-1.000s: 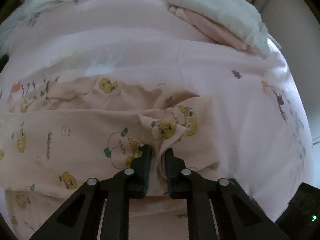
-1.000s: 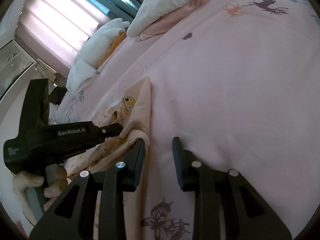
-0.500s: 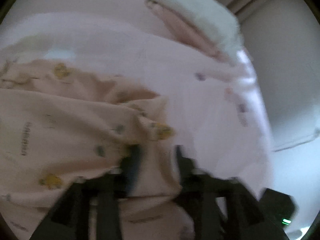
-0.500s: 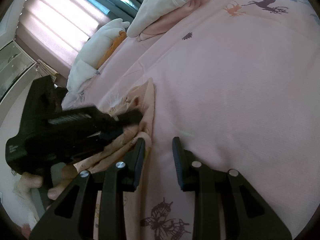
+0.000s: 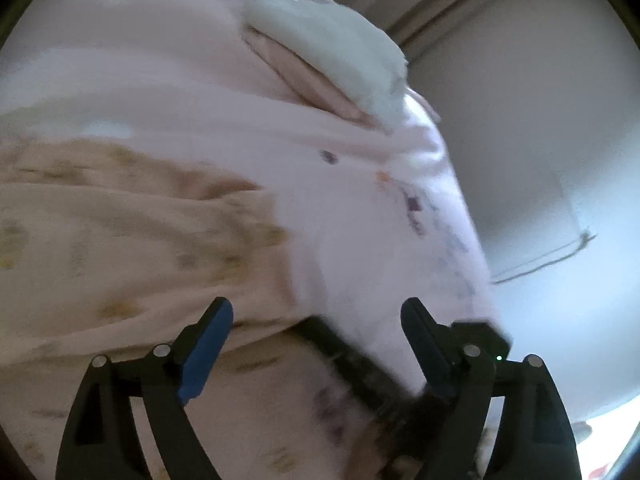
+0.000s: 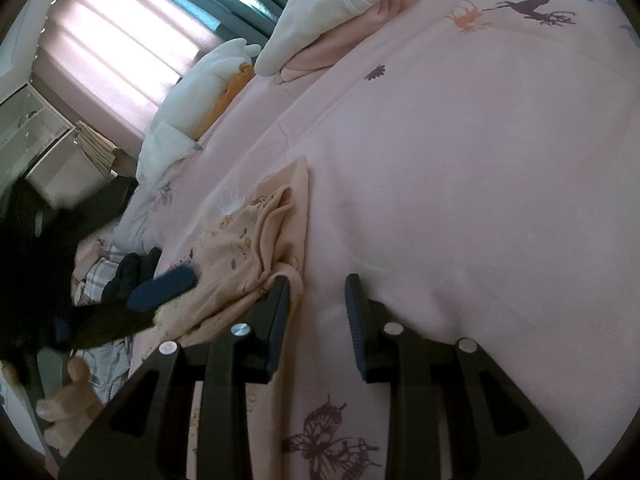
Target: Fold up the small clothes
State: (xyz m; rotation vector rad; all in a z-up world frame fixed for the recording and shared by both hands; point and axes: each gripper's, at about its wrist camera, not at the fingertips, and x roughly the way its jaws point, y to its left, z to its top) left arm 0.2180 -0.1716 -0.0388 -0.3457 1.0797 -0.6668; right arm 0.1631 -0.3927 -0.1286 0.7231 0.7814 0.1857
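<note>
Left gripper [image 5: 316, 320] jaws just spreading wide, nothing between them, hovering over the peach printed garment [image 6: 256, 252] lying on the pink bedsheet [image 6: 460, 160], right gripper [image 6: 316, 300] sitting partly apart, garment edge at its nine o'clock finger

Peach baby garment [image 6: 256, 252] with small cartoon prints, part-folded on the bed
Lies flat on the pink sheet [image 6: 460, 200], one layer doubled over another, folds bunched and rumpled near the right edge; straight outer edge runs up toward a raised corner; blurred in the left wrist view [image 5: 132, 240], spread wide across the left side, near edge drooping in a soft curve
</note>
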